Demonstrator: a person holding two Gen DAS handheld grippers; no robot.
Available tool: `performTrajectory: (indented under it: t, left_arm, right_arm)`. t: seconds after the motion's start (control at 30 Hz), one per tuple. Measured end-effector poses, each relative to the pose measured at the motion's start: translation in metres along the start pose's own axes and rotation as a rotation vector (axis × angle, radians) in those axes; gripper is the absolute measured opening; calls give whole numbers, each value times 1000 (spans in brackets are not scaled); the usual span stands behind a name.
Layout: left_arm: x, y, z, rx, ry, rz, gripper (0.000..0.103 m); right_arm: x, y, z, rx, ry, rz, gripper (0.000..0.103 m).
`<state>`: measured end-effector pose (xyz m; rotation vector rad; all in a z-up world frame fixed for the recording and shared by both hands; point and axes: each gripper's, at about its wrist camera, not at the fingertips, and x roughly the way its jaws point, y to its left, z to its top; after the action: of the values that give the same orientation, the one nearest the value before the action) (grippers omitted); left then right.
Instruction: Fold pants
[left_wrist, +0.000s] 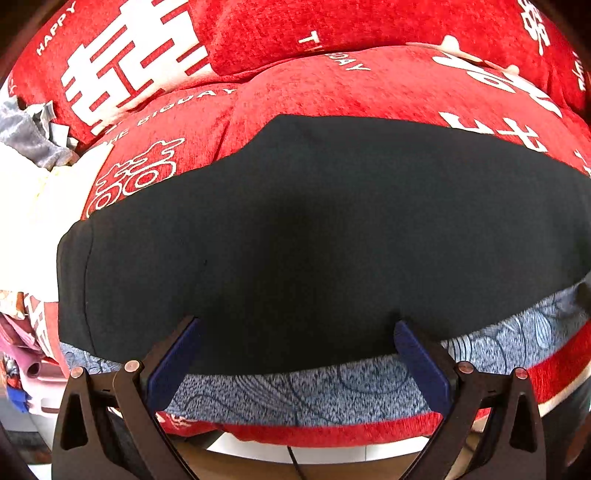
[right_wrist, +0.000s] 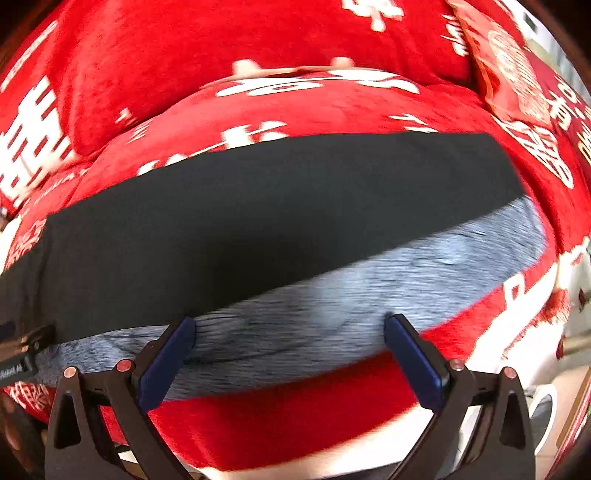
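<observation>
Left wrist view shows the black soft fabric pants (left_wrist: 314, 240) lying flat across a red plush cushion with white printed characters (left_wrist: 332, 81), on top of a blue-grey patterned cloth (left_wrist: 332, 387) whose strip shows at 6 o'clock. I judge the pants are spread out like this so that an edge can be taken for the fold. The left gripper (left_wrist: 297, 339) has its jaws wide apart and holds nothing; its blue pads (left_wrist: 173, 362) stand over the near edge of the pants. In the right wrist view the right gripper (right_wrist: 290, 336) is also wide open and empty, over the blue-grey cloth, near the pants edge. This view is blurred. At 3 o'clock in the left view the pants are cut off, and waistband or leg ends cannot be told
</observation>
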<state>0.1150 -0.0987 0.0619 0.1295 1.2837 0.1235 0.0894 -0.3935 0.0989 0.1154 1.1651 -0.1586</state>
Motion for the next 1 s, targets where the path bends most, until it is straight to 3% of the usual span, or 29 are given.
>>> performTrajectory:
  t: [0.17, 0.33, 0.5, 0.77, 0.83, 1.0]
  left_arm:
    - [-11, -13, -10, 45, -4, -62, 103]
    - [-15, -55, -9, 154, -4, -86, 103]
    - [-10, -94, 10, 164, 35, -123, 103]
    - [-8, -140, 40, 163, 56, -139, 103]
    - [-9, -155, 45, 164, 58, -146, 103]
    - [-9, -184, 59, 181, 51, -155, 103]
  right_arm:
    - [-9, -64, 0, 111, -7, -5, 103]
    - [-8, -132, -11, 211, -11, 83, 103]
    - [-2, -180, -27, 309, -47, 197, 103]
    - [20, -169, -19, 238, -64, 275, 103]
    - [19, -164, -14, 211, -93, 263, 103]
    - [20, -156, 3, 193, -138, 342, 103]
